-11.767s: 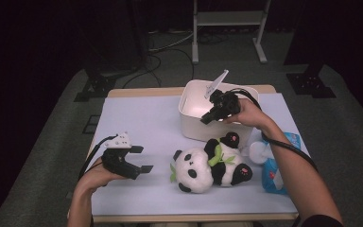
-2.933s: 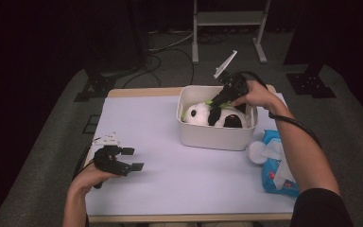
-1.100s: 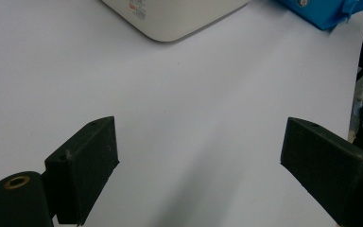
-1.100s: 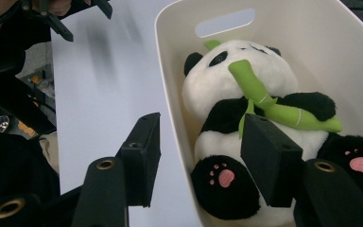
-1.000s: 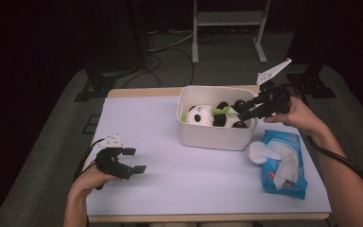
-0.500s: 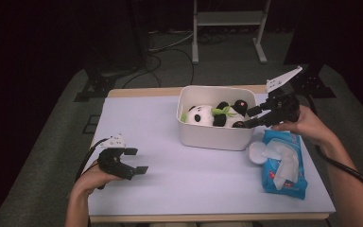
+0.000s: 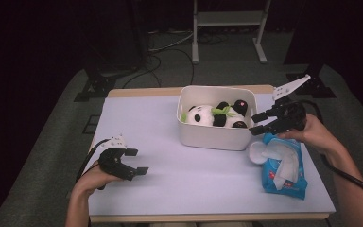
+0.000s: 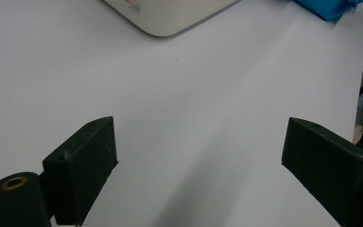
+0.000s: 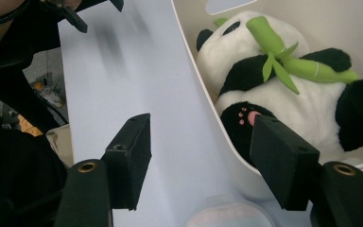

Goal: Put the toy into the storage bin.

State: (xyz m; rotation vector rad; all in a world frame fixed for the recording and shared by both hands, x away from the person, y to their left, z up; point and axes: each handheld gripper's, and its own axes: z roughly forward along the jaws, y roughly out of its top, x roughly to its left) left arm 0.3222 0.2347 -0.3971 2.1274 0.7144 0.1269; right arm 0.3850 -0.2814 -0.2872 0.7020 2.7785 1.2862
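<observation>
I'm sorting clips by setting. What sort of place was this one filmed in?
Probably a lab or studio set up for recording: a lit white-topped table in a dark room, cables on the grey carpet, and a metal stand behind.

Grey carpeted floor (image 7: 52,142) surrounds the white-topped table (image 7: 160,123). A metal stand (image 7: 227,23) occupies 12 o'clock. Black tripod bases (image 7: 94,85) sit at 10 o'clock. Surroundings dark.
</observation>
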